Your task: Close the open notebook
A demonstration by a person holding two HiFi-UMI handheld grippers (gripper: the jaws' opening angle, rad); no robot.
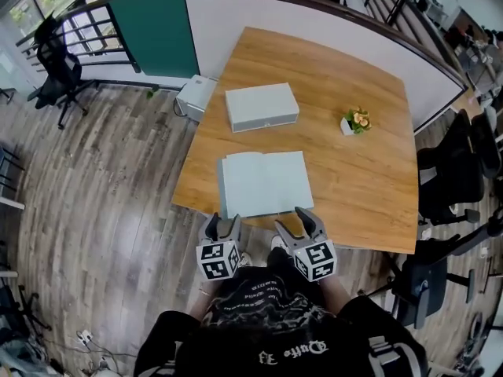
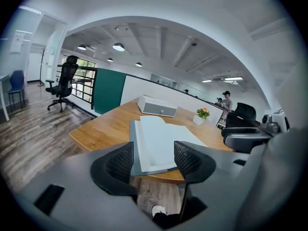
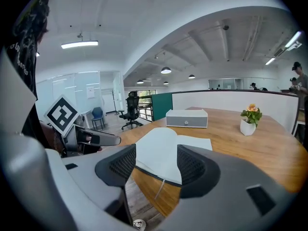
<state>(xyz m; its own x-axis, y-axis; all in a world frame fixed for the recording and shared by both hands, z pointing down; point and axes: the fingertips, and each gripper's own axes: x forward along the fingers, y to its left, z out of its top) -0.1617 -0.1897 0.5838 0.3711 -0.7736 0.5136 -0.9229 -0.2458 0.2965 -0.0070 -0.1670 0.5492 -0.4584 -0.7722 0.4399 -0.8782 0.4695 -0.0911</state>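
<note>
Notebook (image 1: 263, 183) lies open at the desk's (image 1: 369, 179) near edge. Left tool (image 1: 223, 225) and right tool (image 1: 299, 225) hang just short, jaws spread, empty; best to lift one cover's edge and fold across.

Mid-frame, the notebook (image 1: 263, 183) has pale blue-white pages on a dark grey cover. The table (image 1: 354, 187) is honey-brown with wood grain. The box (image 1: 262, 106) is light grey. The pot (image 1: 346, 126) is white, its flowers seemingly orange and yellow. At upper left, the panel (image 1: 153, 30) is teal. The floor (image 1: 94, 179) is grey-brown planks. The left gripper (image 1: 222, 225) and right gripper (image 1: 299, 220) are grey, with black-and-white marker squares.
</note>
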